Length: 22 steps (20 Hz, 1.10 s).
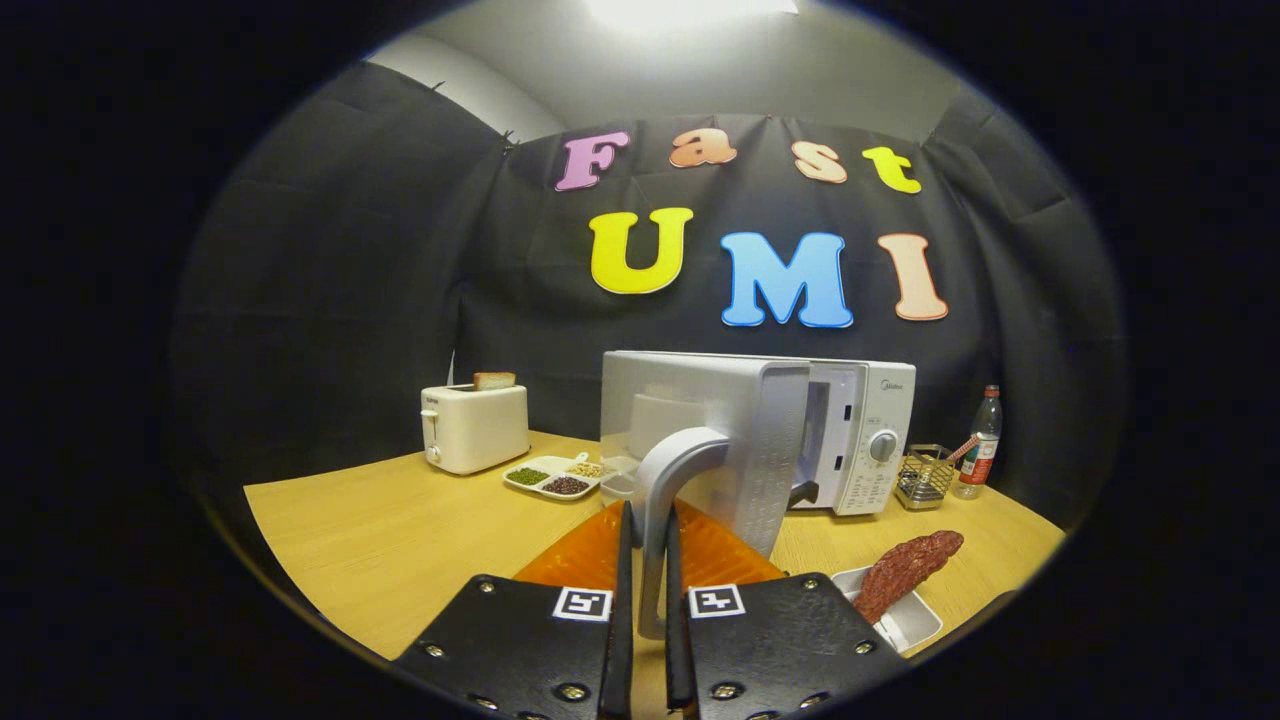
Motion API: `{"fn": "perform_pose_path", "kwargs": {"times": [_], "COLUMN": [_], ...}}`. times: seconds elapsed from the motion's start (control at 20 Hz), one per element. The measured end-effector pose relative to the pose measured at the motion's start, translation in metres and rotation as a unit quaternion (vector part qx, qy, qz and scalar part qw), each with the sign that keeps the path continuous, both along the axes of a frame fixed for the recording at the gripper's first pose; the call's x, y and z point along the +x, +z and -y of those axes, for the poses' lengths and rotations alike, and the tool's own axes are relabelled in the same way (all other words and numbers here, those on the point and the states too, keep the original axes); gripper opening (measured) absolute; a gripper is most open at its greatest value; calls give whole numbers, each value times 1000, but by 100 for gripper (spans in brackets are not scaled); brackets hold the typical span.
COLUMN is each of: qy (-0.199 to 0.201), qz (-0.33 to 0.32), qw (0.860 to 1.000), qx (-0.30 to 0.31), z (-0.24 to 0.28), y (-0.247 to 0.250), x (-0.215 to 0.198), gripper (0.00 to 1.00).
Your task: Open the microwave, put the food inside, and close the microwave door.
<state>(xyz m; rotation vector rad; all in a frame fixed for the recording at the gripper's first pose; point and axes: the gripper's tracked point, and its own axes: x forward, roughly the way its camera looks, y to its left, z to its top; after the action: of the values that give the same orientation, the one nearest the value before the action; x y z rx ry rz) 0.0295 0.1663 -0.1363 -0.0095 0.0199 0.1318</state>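
Observation:
A white microwave stands at the back of the wooden table, its door swung out toward me. The door's curved grey handle runs down between my fingers, and my gripper is shut on it. The food, a reddish-brown sausage-like piece, lies tilted on a small white dish to the right of my fingers, in front of the microwave. The open cavity is mostly hidden behind the door.
An orange mat lies under the door just ahead of my fingers. A white toaster with bread stands back left, a divided dish of beans beside it. Right of the microwave are a wire basket and a bottle.

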Motion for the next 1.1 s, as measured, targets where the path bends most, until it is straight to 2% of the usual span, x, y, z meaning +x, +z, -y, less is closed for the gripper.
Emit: {"fn": "perform_pose_path", "kwargs": {"times": [0.25,0.5,0.7,1.0,1.1], "qy": [-1,-21,22,81,101], "qz": [-13,-21,-41,-36,-43], "qw": [1000,999,998,995,993], "qx": [8,28,34,48,48], "z": [-64,-104,-137,-137,-133], "y": [-12,-14,-22,-9,-7], "x": [-12,-19,-28,-41,-44], "gripper": [14,13,13,13,18]}}
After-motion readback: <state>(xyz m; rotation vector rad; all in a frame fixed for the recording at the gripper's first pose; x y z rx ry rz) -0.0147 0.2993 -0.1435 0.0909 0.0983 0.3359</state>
